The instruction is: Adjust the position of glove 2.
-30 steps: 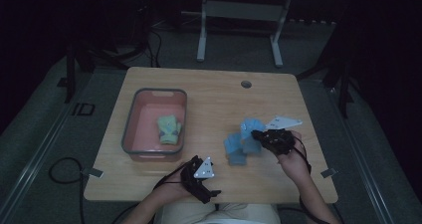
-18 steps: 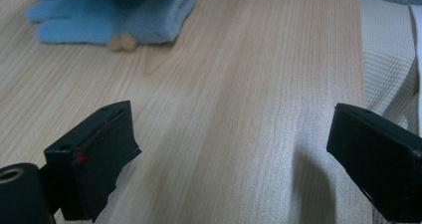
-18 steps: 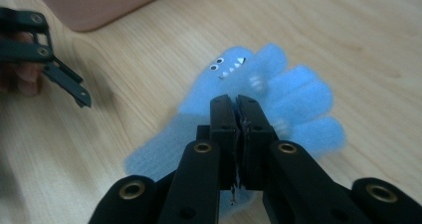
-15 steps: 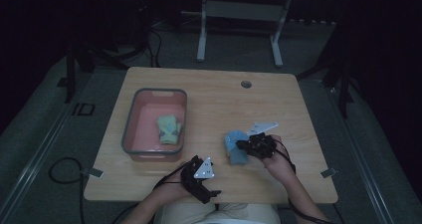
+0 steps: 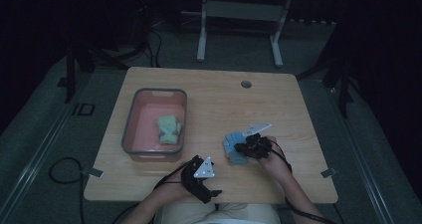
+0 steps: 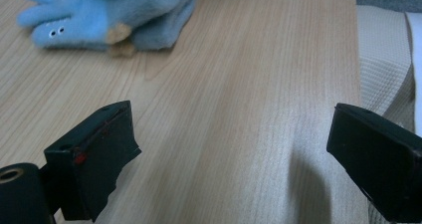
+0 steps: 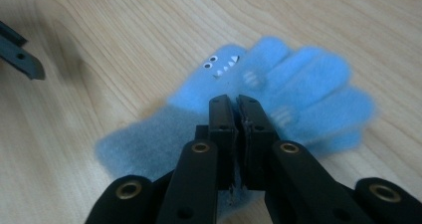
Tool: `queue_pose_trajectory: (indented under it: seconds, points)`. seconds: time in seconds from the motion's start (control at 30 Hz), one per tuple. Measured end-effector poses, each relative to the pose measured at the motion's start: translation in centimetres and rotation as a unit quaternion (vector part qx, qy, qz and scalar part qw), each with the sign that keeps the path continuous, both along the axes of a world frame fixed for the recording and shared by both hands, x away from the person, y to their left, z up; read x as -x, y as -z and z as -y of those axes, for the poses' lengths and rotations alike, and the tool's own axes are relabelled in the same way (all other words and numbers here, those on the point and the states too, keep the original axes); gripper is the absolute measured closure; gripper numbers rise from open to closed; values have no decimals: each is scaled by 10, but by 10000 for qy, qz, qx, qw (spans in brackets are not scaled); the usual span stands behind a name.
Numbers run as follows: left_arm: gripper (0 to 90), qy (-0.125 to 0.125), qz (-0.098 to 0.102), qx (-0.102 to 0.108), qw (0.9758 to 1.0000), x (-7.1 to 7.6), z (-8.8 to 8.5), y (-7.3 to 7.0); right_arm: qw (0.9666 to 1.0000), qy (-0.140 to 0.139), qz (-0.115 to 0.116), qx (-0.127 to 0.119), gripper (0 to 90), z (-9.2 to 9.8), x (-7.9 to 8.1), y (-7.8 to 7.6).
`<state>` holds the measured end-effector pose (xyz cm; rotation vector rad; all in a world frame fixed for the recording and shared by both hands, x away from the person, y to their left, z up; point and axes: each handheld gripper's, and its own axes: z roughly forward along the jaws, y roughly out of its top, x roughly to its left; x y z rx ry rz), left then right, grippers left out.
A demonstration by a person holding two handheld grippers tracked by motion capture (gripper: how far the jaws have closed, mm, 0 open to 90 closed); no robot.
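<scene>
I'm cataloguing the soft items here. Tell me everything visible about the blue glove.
The blue glove is fluffy fleece, light blue at the fingers, greyer at the cuff, with small white eyes and teeth and pale stripes on the fingers. From the left gripper view it looks like two stacked layers with a tan patch. It lies flat on the table, fingers spread, right of the tray. The right gripper is shut, pinching its fabric.

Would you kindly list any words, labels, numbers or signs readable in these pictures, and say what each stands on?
"ID": floor, left of the table; it may be a mark rather than letters.
Nothing readable on the blue glove, the tub or the grippers: the glove bears just a stitched face.
</scene>
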<state>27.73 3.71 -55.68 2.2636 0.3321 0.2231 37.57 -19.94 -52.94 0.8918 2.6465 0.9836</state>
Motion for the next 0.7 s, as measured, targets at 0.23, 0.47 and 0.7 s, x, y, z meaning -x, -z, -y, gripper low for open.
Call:
queue_pose_trajectory:
  seconds: [0.23,0.47,0.7]
  points:
    - [62,-27,68,-11,10000,1,7,-11,9998,89,135,-149,713,5,3,-8]
    - [96,-31,286,-118,9995,-7,24,-22,9981,319,374,-361,600,26,6,-24]
    - [177,300,900,-338,9949,-30,51,-28,9958,624,388,-555,599,39,-6,-28]
